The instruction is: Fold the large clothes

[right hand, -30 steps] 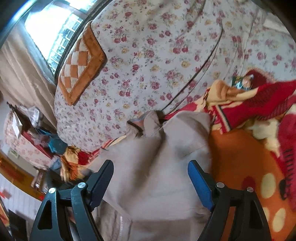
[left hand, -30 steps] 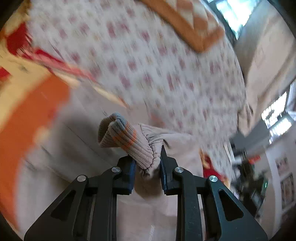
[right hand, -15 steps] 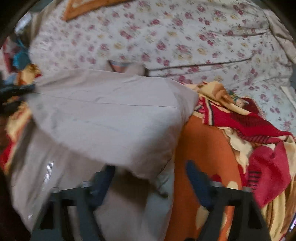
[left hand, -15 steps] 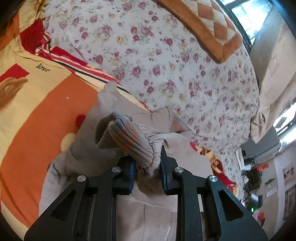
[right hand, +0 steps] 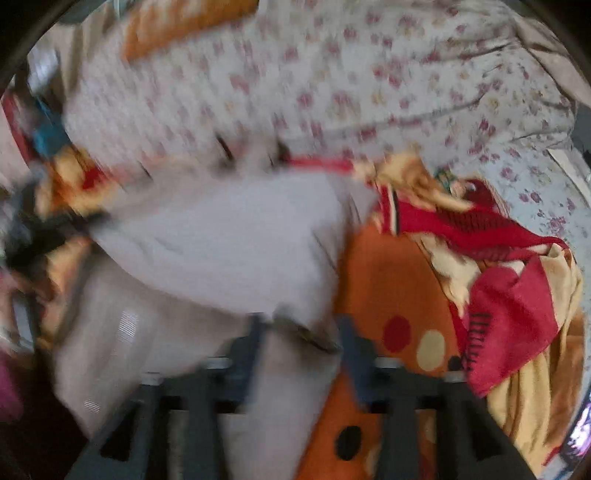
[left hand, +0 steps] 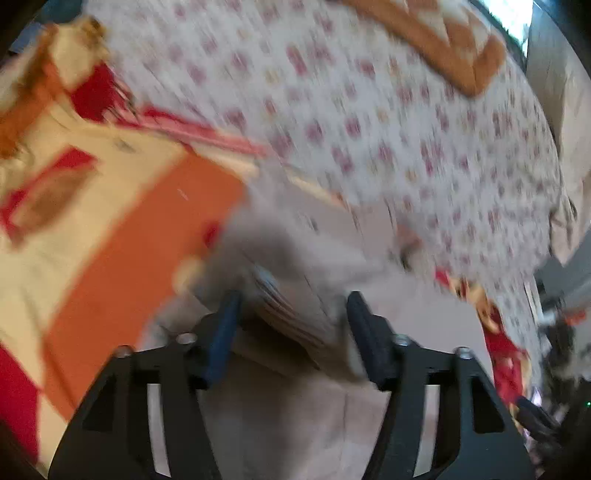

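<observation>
A floral quilt [left hand: 369,122] lies heaped behind an orange, red and cream patterned blanket [right hand: 399,273], and on that blanket lies the beige jacket [right hand: 221,240], folded over itself; blur hides which way its length runs. The left gripper [left hand: 291,306] stands spread wide, its ribbed cuff [left hand: 291,310] lying loose between the fingers. The right gripper [right hand: 299,332] is parted too, straddling the jacket's folded edge without pinching it.

Both views heavily motion-blurred; floral bedcover [left hand: 388,122] print smeared into streaks; daylight enters from the window [left hand: 517,14] at top right of the left view, overexposed; soft shadow between the left gripper [left hand: 291,314] fingers; fisheye bending and dark vignette at edges.
</observation>
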{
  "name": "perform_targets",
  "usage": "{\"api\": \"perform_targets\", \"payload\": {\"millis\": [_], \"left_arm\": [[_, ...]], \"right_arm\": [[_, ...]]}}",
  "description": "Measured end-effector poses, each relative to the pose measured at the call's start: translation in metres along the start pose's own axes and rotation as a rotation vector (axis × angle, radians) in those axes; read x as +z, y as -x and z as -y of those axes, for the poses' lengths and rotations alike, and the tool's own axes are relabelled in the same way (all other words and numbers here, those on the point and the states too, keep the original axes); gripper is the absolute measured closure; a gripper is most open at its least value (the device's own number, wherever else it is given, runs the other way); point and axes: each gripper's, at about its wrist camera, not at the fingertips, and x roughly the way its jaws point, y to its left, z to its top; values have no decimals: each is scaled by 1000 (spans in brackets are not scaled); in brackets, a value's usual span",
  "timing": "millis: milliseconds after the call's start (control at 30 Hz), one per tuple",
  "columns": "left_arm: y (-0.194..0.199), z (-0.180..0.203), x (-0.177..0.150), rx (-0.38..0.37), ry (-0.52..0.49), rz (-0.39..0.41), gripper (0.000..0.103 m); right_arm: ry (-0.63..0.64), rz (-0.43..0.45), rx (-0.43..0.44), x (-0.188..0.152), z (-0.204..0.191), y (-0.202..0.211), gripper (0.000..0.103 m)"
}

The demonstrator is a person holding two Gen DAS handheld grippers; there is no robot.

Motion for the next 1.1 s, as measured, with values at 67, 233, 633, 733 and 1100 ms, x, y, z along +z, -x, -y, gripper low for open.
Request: {"api": "perform_targets", "payload": {"millis": [67, 233, 633, 733, 1100], "left_arm": [[13, -4, 3, 37, 12, 88, 39], [-1, 4, 3, 6, -17, 62, 39], [-72, 28, -23, 220, -228, -53, 36], [-62, 27, -21, 197, -212, -47, 36], [-53, 26, -29, 201, -253, -69, 36]], "right_arm": [[-61, 66, 85, 6, 5, 14, 30], [-37, 88, -38, 48, -23, -17, 47], [-192, -68, -159, 57, 19, -131, 46], [-193, -52, -144, 56, 17, -107, 46], [-19, -231, -162, 3, -13, -102, 46]]}}
